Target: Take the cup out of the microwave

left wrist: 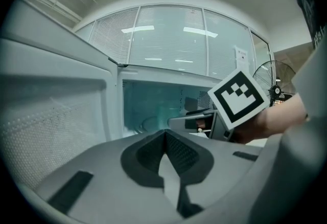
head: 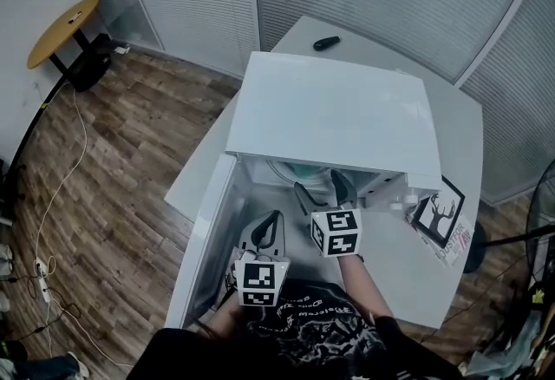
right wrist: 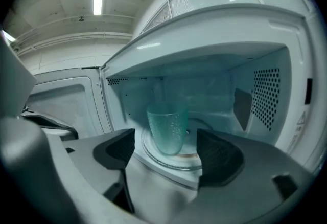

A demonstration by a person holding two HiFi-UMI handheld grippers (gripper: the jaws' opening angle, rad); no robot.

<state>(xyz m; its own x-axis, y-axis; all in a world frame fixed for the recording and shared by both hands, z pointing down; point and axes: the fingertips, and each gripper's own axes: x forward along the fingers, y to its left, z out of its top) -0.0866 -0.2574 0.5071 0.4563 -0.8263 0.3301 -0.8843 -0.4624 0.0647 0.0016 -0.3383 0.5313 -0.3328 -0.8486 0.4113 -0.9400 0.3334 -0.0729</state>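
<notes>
A white microwave (head: 338,114) stands on a white table with its door (head: 204,248) swung open to the left. Inside, a translucent green cup (right wrist: 167,127) stands upright on the glass turntable (right wrist: 179,160). My right gripper (right wrist: 166,149) is open at the mouth of the oven. The cup is ahead of its pads (right wrist: 120,149), in line with the gap, and nothing touches it. In the head view the right gripper (head: 319,189) reaches under the oven's top edge. My left gripper (left wrist: 166,133) hangs back by the open door (left wrist: 56,115), shut and empty, left of the right gripper (left wrist: 196,121).
A black remote (head: 326,43) lies on the table behind the microwave. A card with a deer picture (head: 438,218) lies to the oven's right. A round yellow table (head: 62,29) stands far left on the wood floor, and a fan (head: 542,196) at the right edge.
</notes>
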